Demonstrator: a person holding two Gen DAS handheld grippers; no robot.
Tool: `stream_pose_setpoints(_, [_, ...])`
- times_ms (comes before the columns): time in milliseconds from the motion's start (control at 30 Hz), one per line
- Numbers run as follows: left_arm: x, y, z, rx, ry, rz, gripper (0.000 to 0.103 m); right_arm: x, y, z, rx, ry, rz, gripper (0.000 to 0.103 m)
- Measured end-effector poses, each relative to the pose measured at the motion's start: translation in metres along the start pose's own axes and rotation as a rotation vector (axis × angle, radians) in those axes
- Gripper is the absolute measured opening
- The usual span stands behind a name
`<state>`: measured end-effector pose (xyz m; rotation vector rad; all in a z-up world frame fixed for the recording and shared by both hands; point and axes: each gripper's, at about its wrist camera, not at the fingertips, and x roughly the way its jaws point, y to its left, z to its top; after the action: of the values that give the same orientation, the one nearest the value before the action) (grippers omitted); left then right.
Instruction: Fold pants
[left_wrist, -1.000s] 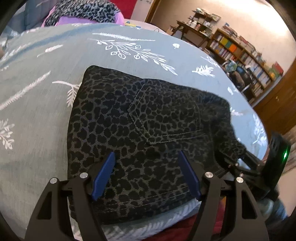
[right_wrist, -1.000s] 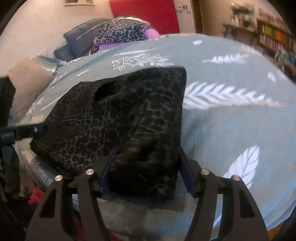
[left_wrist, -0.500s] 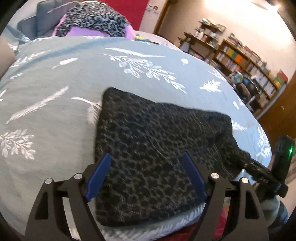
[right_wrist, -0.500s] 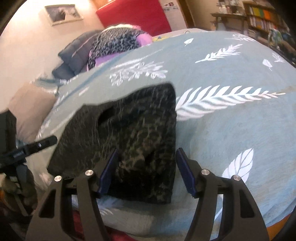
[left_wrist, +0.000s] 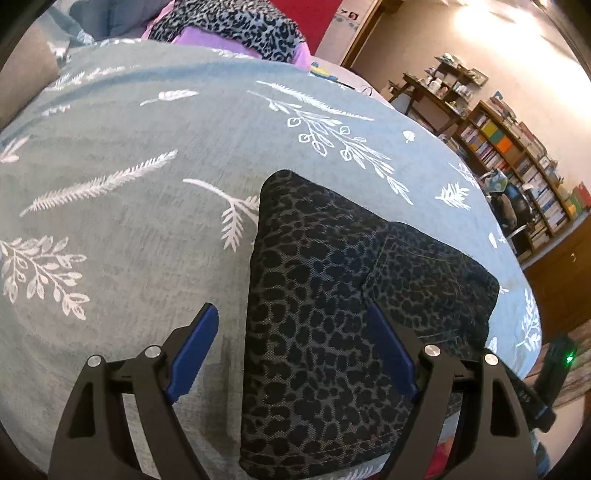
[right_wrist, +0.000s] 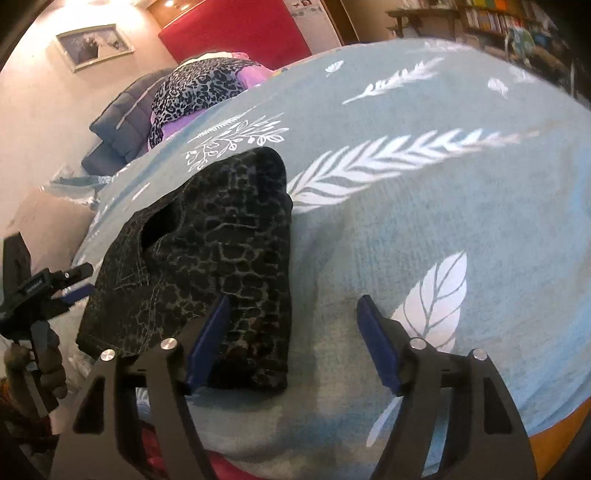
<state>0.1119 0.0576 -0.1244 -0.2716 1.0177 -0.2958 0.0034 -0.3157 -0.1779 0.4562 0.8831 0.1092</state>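
- the left gripper (left_wrist: 291, 354) fills the bottom of the left wrist view; its blue pads stand wide apart and press on nothing, the jaws having just been opening, with the near left edge of the pants (left_wrist: 332, 332) lying between them.
- the right gripper (right_wrist: 291, 343) sits low in the right wrist view, jaws parted and gripping nothing after just opening further; its left pad overlaps the pants' right edge, its right pad is over bare bedspread (right_wrist: 461, 221).
- a small label on the left gripper's body, at the left edge of the right wrist view, is too small to read.
- the folded dark leopard-print pants (right_wrist: 207, 258) lie flat on the teal leaf-print bedspread (left_wrist: 129, 221) near its front edge, long axis running away from the cameras; a back pocket (left_wrist: 417, 273) faces up at right.
- a dark fold opening (right_wrist: 159, 225) gapes at the pants' upper left in the right wrist view.
- further up, a leopard-print and purple pile (right_wrist: 199, 88) and a grey cushion (right_wrist: 122, 122).
- farthest: a red panel (right_wrist: 236, 29), a framed picture (right_wrist: 92, 46), bookshelves (left_wrist: 517, 158) at upper right.
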Motion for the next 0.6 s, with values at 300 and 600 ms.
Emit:
stream_pose_setpoints(300, [0.003, 0.008, 0.010, -0.050, 0.022, -0.041, 0.082, -0.011, 0.006, 0.028, 0.022, -0.014, 0.072, 0.073])
stream_pose_setpoints(600, [0.017, 0.005, 0.018, -0.042, 0.060, -0.060, 0.082, 0.018, 0.011, 0.050, 0.078, 0.062, 0.140, 0.074])
